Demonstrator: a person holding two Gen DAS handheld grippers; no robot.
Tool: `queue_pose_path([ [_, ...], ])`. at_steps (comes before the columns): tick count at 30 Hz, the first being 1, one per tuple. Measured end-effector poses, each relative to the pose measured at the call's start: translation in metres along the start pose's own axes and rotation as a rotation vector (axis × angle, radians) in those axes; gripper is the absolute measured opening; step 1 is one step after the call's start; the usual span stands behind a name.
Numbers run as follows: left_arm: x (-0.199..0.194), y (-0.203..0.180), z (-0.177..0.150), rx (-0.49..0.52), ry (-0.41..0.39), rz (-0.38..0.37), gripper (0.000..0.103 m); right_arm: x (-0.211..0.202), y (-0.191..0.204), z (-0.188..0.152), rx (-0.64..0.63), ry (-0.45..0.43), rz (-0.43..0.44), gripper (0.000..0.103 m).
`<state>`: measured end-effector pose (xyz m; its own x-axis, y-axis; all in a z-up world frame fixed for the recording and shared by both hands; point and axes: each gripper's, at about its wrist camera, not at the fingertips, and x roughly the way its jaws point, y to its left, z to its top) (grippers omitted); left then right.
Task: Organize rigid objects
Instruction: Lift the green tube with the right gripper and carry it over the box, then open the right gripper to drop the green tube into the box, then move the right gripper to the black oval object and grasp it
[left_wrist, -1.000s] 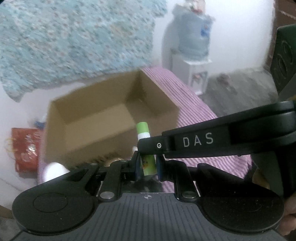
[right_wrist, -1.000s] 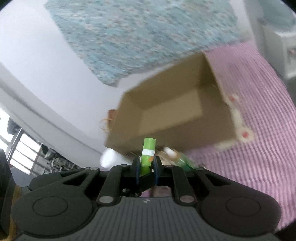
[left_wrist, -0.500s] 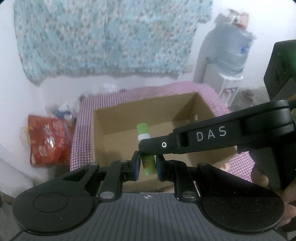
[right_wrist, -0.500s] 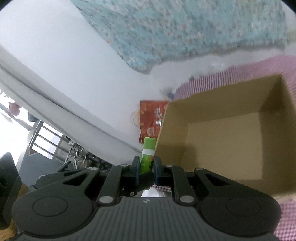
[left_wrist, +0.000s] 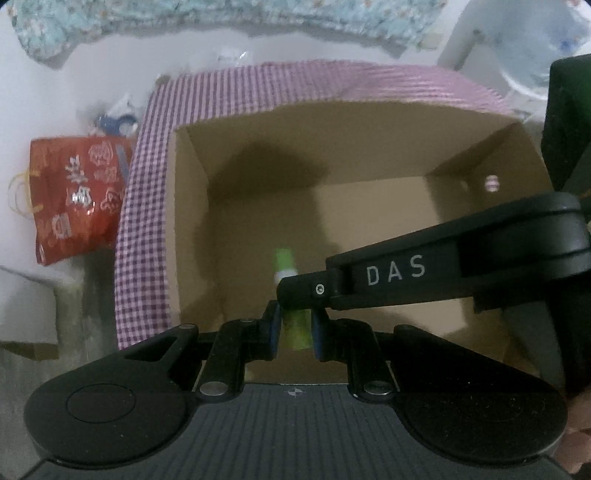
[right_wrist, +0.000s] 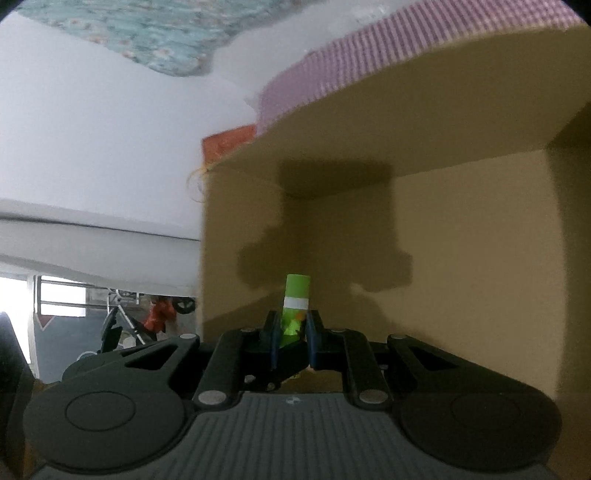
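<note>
Cardboard box (left_wrist: 369, 206) now fills both frames | left claw (left_wrist: 293, 328) clamps green tube (left_wrist: 291, 325), right claw (right_wrist: 291, 336) clamps second green tube (right_wrist: 295, 295) | drop next.

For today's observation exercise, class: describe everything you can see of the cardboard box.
The cardboard box is plain brown, open at the top, with no flaps showing. Its smooth inner walls and floor look bare, crossed by dark shadows of the grippers. It sits on a purple checked cloth beside a red bag. A small oval hole pierces its right wall. The left gripper and the right gripper each hold a green tube over its opening; nothing visibly touches it inside.
</note>
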<state>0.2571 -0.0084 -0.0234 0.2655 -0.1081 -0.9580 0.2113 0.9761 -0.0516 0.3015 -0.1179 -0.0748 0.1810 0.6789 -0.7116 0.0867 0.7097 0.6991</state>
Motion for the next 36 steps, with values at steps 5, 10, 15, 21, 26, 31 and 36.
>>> queue_pose_path([
  [5,0.006,0.002,0.006,-0.003,0.005,0.029,0.020,0.026,-0.008,0.013,0.031,0.022,-0.016,0.016],
  [10,-0.009,0.000,0.005,-0.004,-0.024,0.045,0.026,0.029,-0.009,0.015,0.047,0.013,-0.003,0.016],
  [15,-0.038,-0.003,-0.001,-0.004,-0.085,0.035,0.035,-0.005,-0.006,0.004,0.022,-0.030,0.035,0.016],
  [21,-0.097,-0.011,-0.033,0.015,-0.192,-0.016,0.043,-0.076,0.003,-0.026,-0.036,-0.114,0.109,0.017],
  [26,-0.136,-0.014,-0.069,0.031,-0.293,-0.055,0.052,-0.142,0.001,-0.074,-0.082,-0.230,0.163,0.018],
  [31,-0.144,-0.034,-0.115,0.075,-0.333,-0.107,0.056,-0.193,-0.022,-0.139,-0.117,-0.354,0.144,0.018],
  [36,-0.111,-0.059,-0.154,0.133,-0.275,-0.212,0.056,-0.192,-0.061,-0.193,-0.061,-0.388,0.059,0.019],
])
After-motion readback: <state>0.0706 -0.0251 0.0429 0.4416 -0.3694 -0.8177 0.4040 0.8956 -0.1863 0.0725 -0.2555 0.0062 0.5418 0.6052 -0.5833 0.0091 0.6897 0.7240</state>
